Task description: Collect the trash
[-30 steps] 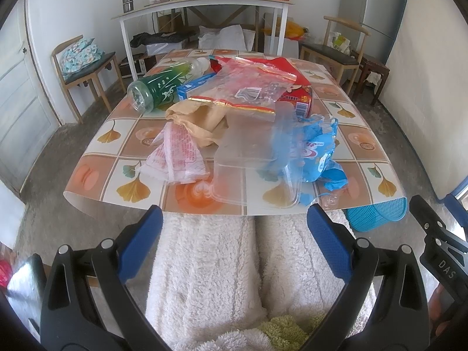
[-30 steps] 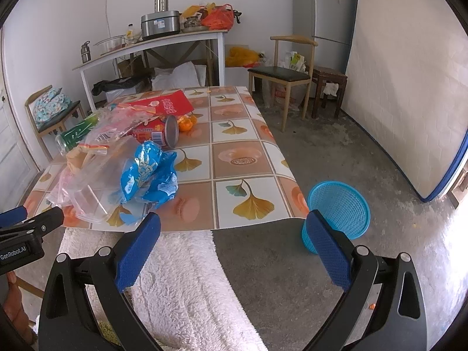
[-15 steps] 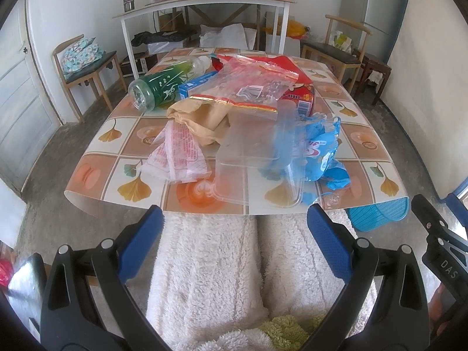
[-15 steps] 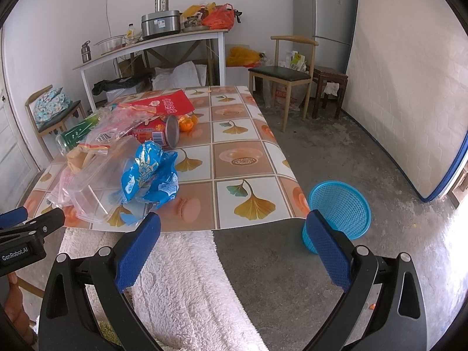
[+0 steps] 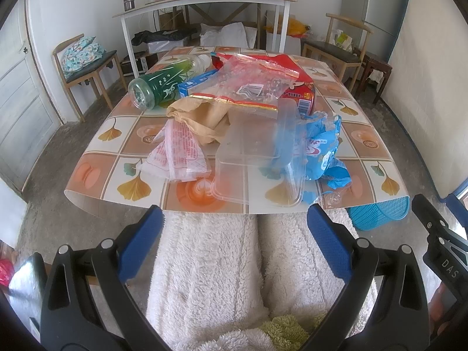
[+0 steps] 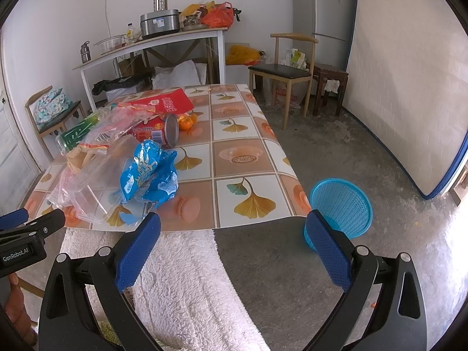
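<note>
A pile of trash covers the near half of the tiled table [image 5: 96,187]: a clear plastic box [image 5: 257,161], a blue snack wrapper [image 5: 318,149] [image 6: 149,172], a pink-printed bag [image 5: 178,152], a brown paper bag [image 5: 199,114], a clear zip bag [image 5: 254,82], a green bottle [image 5: 158,86] and a red can [image 6: 163,128]. A blue mesh basket [image 6: 340,207] [image 5: 377,212] stands on the floor off the table's right corner. My left gripper [image 5: 235,242] hangs open before the table edge, above white fleece-covered legs. My right gripper [image 6: 232,244] is open too, near the table's front right corner.
Oranges [image 6: 187,122] and a red packet [image 6: 169,102] lie further back on the table. Wooden chairs [image 6: 286,70] [image 5: 84,64] stand on both sides. A white side table [image 5: 204,3] with pots is behind, a fridge [image 6: 324,14] and a leaning board [image 6: 409,73] to the right.
Both views have barely shifted; the left gripper has drifted slightly toward the table. Both grippers stay open and nothing on the table has moved.
</note>
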{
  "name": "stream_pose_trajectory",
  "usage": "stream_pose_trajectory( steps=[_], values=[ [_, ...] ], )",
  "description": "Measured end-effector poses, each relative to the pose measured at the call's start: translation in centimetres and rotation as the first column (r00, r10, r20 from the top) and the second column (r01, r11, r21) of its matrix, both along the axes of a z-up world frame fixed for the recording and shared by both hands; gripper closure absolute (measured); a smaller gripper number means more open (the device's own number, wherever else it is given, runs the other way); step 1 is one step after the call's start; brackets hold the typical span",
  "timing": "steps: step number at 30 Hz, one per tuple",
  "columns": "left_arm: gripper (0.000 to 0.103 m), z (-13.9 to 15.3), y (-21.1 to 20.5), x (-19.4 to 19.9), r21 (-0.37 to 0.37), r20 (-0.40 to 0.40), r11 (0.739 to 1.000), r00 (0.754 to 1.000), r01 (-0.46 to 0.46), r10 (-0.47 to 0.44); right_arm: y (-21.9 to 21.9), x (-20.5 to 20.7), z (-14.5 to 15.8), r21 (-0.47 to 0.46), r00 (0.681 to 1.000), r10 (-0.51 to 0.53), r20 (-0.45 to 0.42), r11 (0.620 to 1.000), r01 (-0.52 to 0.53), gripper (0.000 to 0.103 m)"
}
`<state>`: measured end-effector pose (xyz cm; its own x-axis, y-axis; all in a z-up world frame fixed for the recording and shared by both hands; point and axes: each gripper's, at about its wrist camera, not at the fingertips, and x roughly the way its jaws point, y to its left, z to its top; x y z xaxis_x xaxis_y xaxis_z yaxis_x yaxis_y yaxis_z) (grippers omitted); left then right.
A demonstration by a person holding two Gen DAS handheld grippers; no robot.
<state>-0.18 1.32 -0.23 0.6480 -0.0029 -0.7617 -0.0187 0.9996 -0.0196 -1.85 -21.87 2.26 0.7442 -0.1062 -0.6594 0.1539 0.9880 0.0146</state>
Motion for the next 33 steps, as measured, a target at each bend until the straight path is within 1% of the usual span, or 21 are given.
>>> stream_pose_trajectory(
  steps=[19,23,27,30,32,33],
  values=[
    [0.007,-0.5,0.4,0.0,-0.004,-0.003,1.0,1.0,-0.002,0.002,0.3,0.1,-0.2,0.004,1.0,0.006,-0.002,1.0,-0.006,0.006],
    [0.007,-0.6,0.9,0.0,0.002,0.009,1.0,1.0,-0.009,0.009,0.5,0.2,-0.2,0.004,1.0,0.006,-0.005,1.0,-0.006,0.006],
    [0.007,-0.3,3.1,0.9,-0.001,0.024,0.997,0.997,-0.073,0.073,0.8,0.7,-0.5,0.008,1.0,0.011,-0.014,1.0,-0.011,0.006],
    [0.007,-0.2,5.8,1.4,0.001,0.038,0.99,0.989,-0.143,0.143,1.1,1.7,-1.2,0.024,0.999,0.027,-0.029,0.999,-0.027,0.006],
    [0.007,-0.5,7.5,1.9,-0.021,0.017,0.985,0.985,-0.171,0.172,1.5,2.3,-1.5,0.023,0.999,0.042,-0.034,0.999,-0.041,0.006],
    [0.007,-0.8,8.5,2.3,-0.052,-0.005,0.983,0.984,-0.177,0.177,1.6,2.6,-1.6,0.024,0.998,0.049,-0.035,0.999,-0.048,0.006]
  ],
)
